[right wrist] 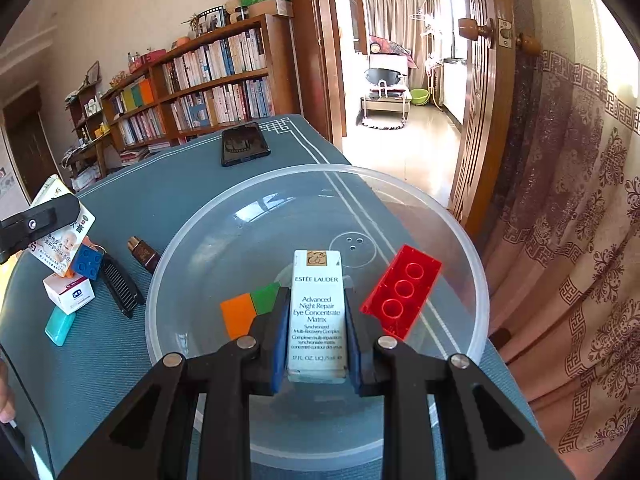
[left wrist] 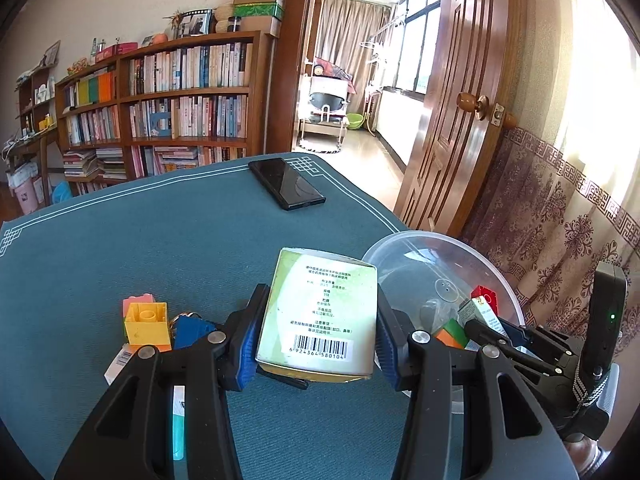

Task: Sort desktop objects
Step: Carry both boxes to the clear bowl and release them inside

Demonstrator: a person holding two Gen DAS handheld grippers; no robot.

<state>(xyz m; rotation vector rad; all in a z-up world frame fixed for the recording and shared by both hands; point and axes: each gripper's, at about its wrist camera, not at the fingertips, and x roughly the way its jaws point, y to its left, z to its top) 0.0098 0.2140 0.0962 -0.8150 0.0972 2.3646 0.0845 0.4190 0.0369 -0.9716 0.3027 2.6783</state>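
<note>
bowl (right wrist: pixel 460 216): 1 red brick (right wrist: pixel 400 298) | 2 claws, 1 box each

Mat (left wrist: pixel 160 240) bare up to phone (left wrist: pixel 287 184); bowl (right wrist: pixel 460 240) holds 2 blocks.

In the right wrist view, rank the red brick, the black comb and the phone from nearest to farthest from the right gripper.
Measured from the right gripper, which is shut on a white box:
1. Red brick, inside the clear bowl, just right of the fingers.
2. Black comb, on the mat left of the bowl.
3. Phone, at the table's far edge.
</note>
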